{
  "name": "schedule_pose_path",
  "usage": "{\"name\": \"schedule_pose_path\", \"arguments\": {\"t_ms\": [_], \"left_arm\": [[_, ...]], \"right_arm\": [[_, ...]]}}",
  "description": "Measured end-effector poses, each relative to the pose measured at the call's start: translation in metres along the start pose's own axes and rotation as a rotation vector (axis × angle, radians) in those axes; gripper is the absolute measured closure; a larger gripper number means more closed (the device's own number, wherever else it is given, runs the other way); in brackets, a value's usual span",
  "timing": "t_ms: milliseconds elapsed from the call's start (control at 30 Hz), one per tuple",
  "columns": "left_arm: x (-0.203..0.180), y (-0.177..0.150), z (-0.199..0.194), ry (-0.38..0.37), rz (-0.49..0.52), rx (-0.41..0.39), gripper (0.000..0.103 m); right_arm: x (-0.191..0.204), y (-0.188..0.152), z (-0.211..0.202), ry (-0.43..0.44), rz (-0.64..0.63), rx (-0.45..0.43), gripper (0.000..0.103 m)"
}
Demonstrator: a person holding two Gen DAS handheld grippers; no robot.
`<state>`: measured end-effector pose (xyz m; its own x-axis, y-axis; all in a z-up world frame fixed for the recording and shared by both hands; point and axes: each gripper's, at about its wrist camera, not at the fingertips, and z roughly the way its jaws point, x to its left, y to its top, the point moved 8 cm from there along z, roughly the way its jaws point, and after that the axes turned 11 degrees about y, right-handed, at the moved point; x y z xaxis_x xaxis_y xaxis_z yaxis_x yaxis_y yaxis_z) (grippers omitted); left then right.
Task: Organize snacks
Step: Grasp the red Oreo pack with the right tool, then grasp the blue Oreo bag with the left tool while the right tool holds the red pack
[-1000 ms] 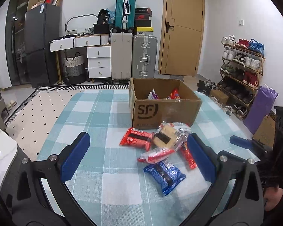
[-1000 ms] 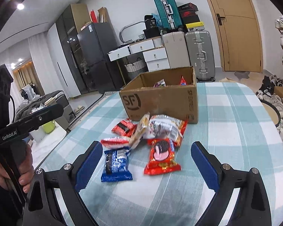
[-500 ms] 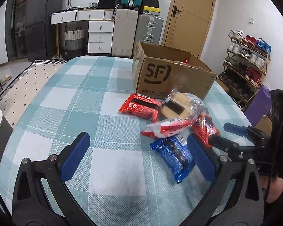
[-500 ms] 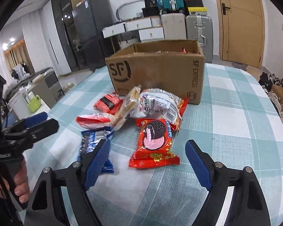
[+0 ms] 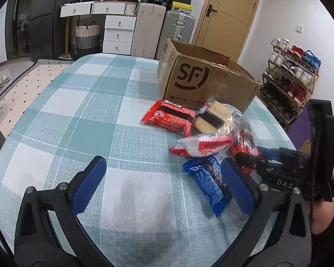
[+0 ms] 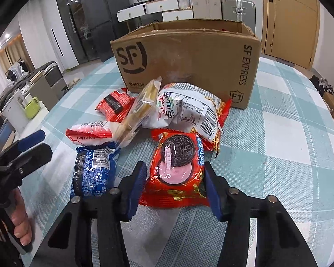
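— What crowds the right gripper (image 6: 174, 183)?
— Its jaws sit closed in on both sides of the red cookie packet (image 6: 177, 166); the blue packet (image 6: 92, 173) lies just left, the noodle bag (image 6: 189, 111) behind, then the cardboard box (image 6: 189, 60).
— And the left gripper (image 5: 162, 183)?
— Jaws wide apart, holding nothing, the blue packet (image 5: 208, 181) beside its right finger.
— Free room?
— Bare checked tablecloth (image 5: 82, 120) to the left; the table edge curves away on both sides.
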<state>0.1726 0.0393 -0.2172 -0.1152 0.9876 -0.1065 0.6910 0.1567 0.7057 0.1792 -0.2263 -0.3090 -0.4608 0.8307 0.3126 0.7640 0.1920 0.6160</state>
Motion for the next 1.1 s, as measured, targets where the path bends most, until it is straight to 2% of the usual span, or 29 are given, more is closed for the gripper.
{"name": "schedule_pose_path", "arguments": {"t_ms": [100, 233, 500, 967, 1033, 1100], "left_arm": [[0.000, -0.002, 0.005, -0.002, -0.006, 0.023, 0.000], [0.003, -0.002, 0.010, -0.004, -0.023, 0.035, 0.000], [-0.003, -0.005, 0.016, 0.005, 0.003, 0.056, 0.000], [-0.030, -0.011, 0.019, 0.018, 0.047, 0.126, 0.000], [-0.039, -0.010, 0.022, 0.002, 0.056, 0.142, 0.000], [-0.048, -0.013, 0.029, -0.033, 0.048, 0.193, 0.000]], "right_arm": [[0.001, 0.001, -0.004, 0.007, -0.001, -0.025, 0.058], [0.002, 0.004, -0.023, 0.010, 0.004, -0.114, 0.058], [-0.003, -0.001, -0.052, 0.077, 0.045, -0.215, 0.058], [0.001, -0.004, -0.072, 0.092, 0.024, -0.294, 0.058], [-0.001, -0.003, -0.073, 0.096, 0.034, -0.299, 0.058], [0.000, -0.003, -0.075, 0.090, 0.034, -0.307, 0.058]]}}
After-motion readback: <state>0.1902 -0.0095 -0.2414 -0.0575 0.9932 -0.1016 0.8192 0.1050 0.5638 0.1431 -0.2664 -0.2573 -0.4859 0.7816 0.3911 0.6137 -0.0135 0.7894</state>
